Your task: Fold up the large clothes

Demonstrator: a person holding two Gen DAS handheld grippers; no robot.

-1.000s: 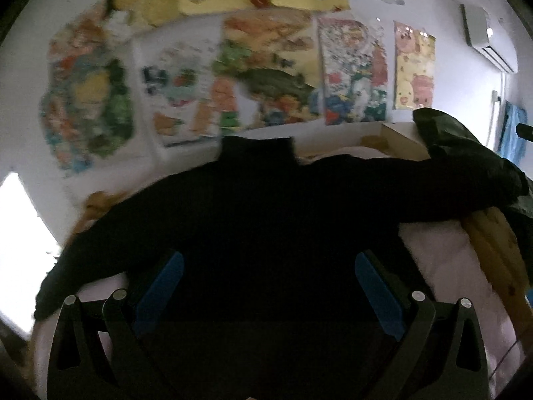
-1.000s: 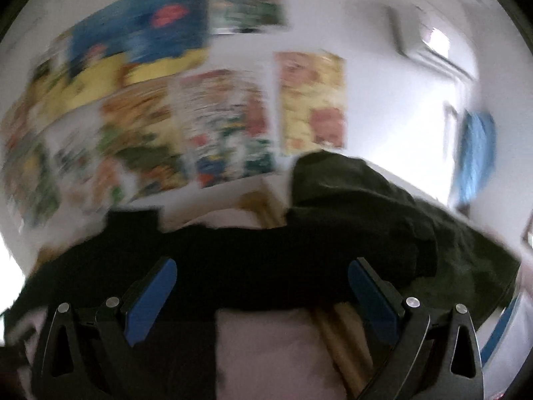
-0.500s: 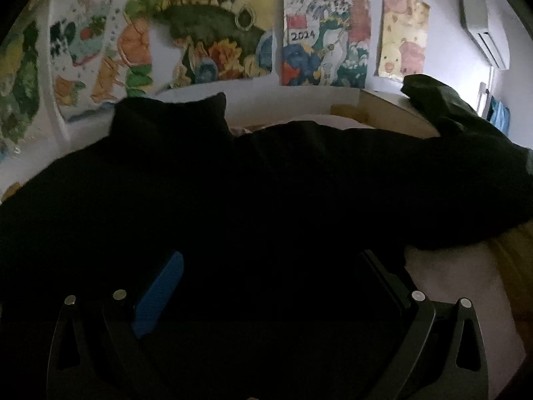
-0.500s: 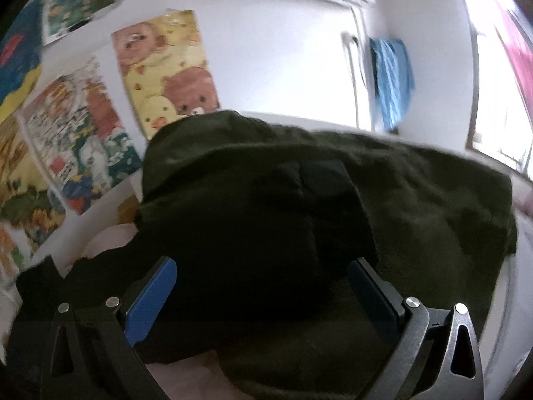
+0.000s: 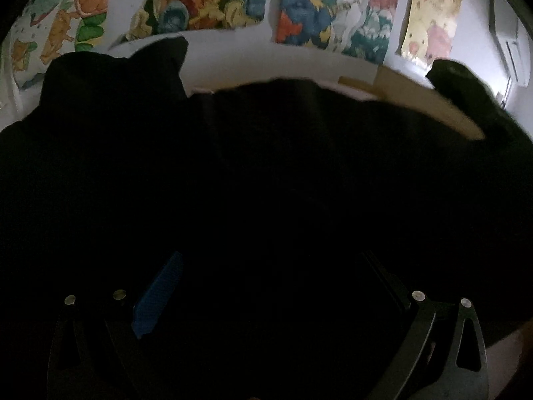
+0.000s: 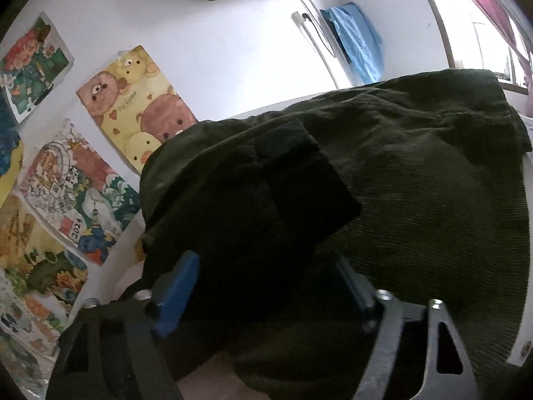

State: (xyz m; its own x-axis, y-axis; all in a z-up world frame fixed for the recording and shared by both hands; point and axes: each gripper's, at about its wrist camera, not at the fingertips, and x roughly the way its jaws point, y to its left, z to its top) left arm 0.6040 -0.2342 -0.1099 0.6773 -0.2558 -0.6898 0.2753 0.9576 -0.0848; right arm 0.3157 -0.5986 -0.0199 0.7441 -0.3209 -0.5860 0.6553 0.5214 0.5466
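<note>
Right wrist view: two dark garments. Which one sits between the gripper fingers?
The black sweater sleeve, smooth and darker, runs between the closing right gripper jaws. The dark green ribbed garment lies underneath, spreading to the right.

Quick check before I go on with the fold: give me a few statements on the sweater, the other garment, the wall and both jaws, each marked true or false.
1. The black sweater lies spread out with its high collar towards the wall. True.
2. The sweater's sleeve end lies on a dark green garment. True.
3. The left gripper has its jaws pinched shut. False: they stand wide apart over the sweater.
4. The wall is bare. False: colourful posters hang on it.
5. The right gripper has the black sleeve between its jaws, which have just been closing. True.
</note>
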